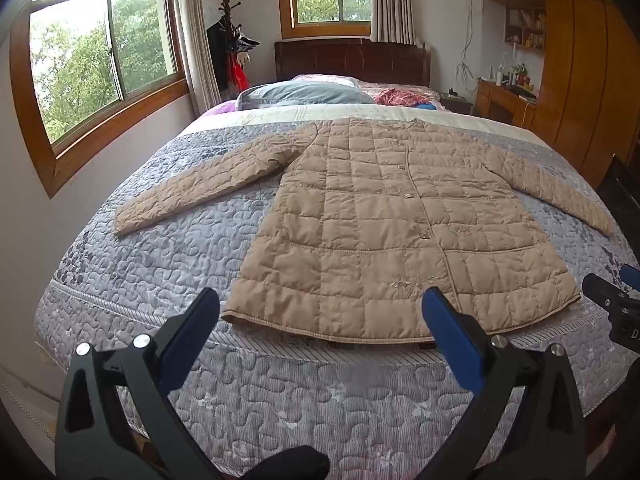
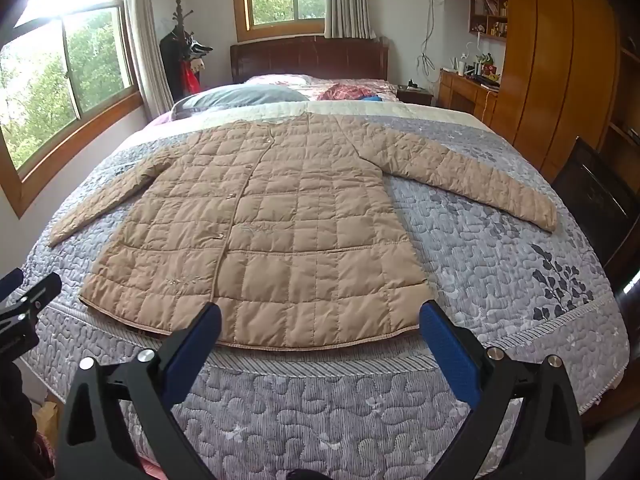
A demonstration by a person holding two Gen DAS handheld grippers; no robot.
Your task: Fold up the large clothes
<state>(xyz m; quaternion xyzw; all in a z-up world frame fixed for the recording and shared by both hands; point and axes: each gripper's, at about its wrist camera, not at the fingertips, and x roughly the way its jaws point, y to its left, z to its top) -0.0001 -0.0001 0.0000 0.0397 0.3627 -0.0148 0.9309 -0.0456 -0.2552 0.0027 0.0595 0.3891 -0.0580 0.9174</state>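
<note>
Left wrist: jacket [image 1: 384, 224] right cuff near frame edge, fingers [image 1: 452, 340] apart.

You can see a big bed [image 1: 160, 264] with a grey quilt [image 2: 500, 248] that has dark leaf shapes on it. Near the wooden headboard [image 1: 352, 58] lie a blue-grey pillow [image 1: 304, 94] and a red checked cloth [image 1: 400, 96]. In the left wall is a window [image 1: 104, 52] with green trees behind it. A coat stand [image 2: 182, 48] with dark clothes stands in the corner. On the right you have tall wooden cupboards [image 2: 552, 60] and a desk [image 2: 468, 92] with small things on top.
</note>
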